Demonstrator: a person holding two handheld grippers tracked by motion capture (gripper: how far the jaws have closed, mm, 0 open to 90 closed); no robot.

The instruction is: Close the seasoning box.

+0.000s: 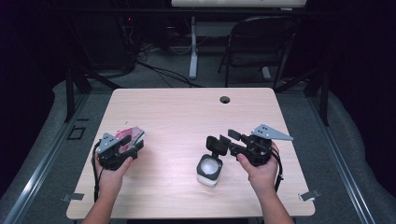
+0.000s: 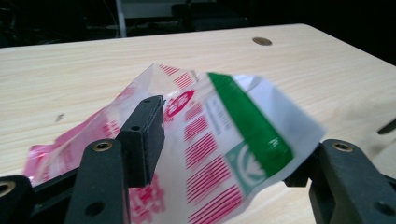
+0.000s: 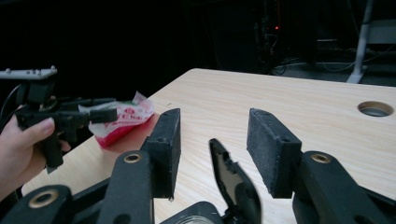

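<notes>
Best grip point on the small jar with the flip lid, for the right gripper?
Grip the jar around its body, coming straight down with the right gripper, one jaw on each side wall. It stands upright, and its hinged lid is flipped open, so keep the jaws off the lid side. The jaws look open wide enough.

Packet print blurred, unreadable

On the table, the packet lies at my ten o'clock between my left gripper's jaws, the jar at one o'clock below my right gripper.
</notes>
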